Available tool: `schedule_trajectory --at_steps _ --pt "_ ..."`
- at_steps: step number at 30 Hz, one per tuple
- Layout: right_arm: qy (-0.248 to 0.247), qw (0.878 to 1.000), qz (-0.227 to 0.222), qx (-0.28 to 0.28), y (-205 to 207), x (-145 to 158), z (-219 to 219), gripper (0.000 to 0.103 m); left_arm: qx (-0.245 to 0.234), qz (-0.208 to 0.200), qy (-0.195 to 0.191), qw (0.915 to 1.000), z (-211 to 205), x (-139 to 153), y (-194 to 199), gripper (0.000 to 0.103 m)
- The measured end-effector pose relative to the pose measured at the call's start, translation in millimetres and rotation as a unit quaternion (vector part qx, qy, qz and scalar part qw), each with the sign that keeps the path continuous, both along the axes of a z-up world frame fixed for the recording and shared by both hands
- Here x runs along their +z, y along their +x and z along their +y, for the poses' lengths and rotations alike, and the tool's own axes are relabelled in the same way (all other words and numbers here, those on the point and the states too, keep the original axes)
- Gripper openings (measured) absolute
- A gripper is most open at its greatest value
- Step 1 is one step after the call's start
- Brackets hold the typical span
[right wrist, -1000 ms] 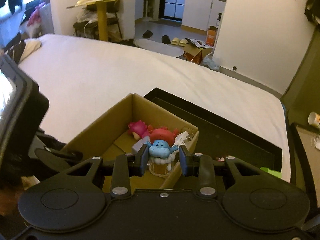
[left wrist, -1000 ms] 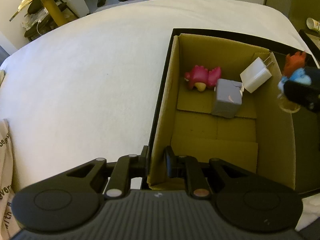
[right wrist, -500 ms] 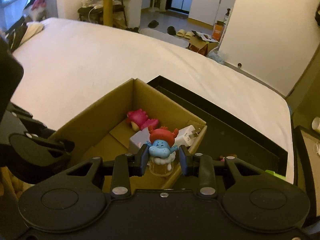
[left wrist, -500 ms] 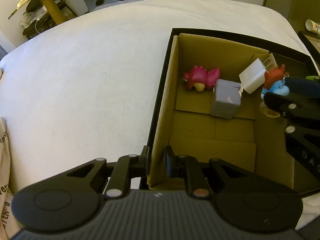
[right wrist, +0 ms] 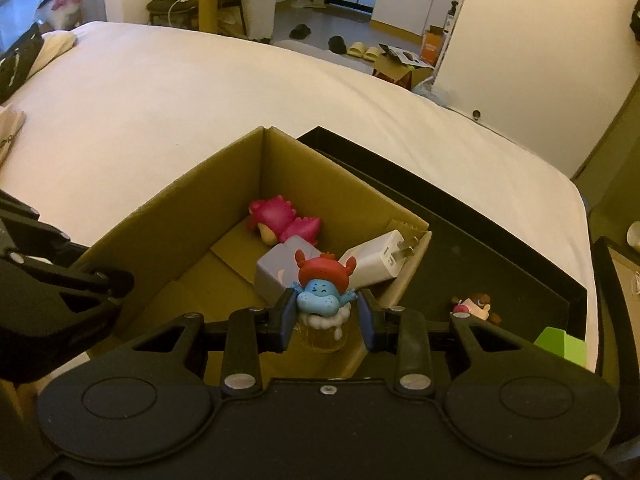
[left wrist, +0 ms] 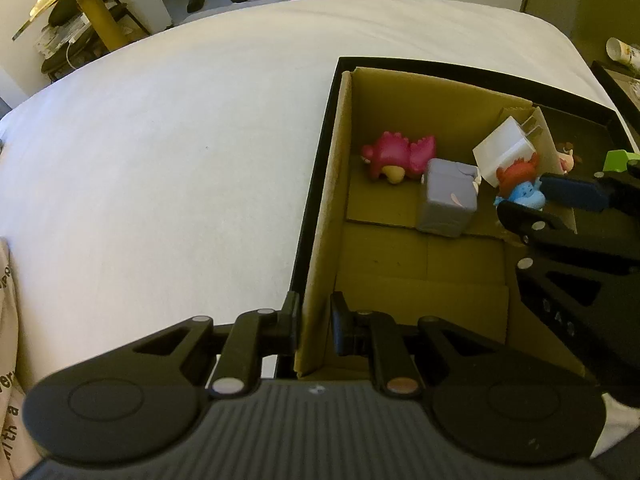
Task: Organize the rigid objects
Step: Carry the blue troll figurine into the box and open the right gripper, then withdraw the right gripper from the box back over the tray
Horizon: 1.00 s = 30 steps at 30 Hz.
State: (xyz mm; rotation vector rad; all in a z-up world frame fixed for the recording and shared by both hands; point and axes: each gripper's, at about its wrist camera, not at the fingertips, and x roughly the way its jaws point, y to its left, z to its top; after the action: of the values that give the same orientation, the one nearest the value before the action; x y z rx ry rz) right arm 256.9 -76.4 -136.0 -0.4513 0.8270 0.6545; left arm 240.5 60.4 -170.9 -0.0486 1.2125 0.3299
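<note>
- Left wrist view: your left claw (left wrist: 314,322) is clamped on the near left wall of the cardboard box (left wrist: 324,216), one finger outside the wall and one inside.
- The box sits in a shallow black tray (left wrist: 460,70) on the white bed (left wrist: 160,152).
- Inside the box, near the far end, a pink dinosaur toy (left wrist: 394,156) lies on its side, a grey cube (left wrist: 446,202) sits just beside it, and a white charger plug (left wrist: 506,146) leans tilted against the right wall.
- Your right claw (left wrist: 520,204) reaches in from the right edge of this view with the blue figure with red hair (left wrist: 518,188) between its fingers, at the box's right wall, close to the charger and the cube.
- Right wrist view: your right claw (right wrist: 324,318) is closed on the figure (right wrist: 322,286); both pads press the clear yellowish cup base under the blue body. You cannot tell whether the base touches the box floor.
- The figure is upright, in front of the cube (right wrist: 280,266) and the charger (right wrist: 380,260), with the dinosaur (right wrist: 280,220) farther back.
- Outside the box, on the black tray (right wrist: 500,248), a small brown-haired figure (right wrist: 476,304) lies on its side and a green block (right wrist: 560,342) sits nearer you.
- Your left claw's body (right wrist: 60,292) shows at the left edge, against the box wall.
</note>
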Motion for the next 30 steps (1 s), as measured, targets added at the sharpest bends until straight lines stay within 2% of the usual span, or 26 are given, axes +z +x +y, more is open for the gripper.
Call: schedule_trajectory --at_steps 13,30 --pt "0.017 1.000 -0.007 -0.002 -6.9 8.3 -9.3 0.033 -0.001 0.005 0.005 1.0000 -4.4 -1.6 2.9 0.015" --pt "0.069 0.996 -0.030 -0.048 1.4 29.6 -45.3 0.034 0.001 0.007 0.014 0.9999 -8.6 -2.7 2.1 0.015"
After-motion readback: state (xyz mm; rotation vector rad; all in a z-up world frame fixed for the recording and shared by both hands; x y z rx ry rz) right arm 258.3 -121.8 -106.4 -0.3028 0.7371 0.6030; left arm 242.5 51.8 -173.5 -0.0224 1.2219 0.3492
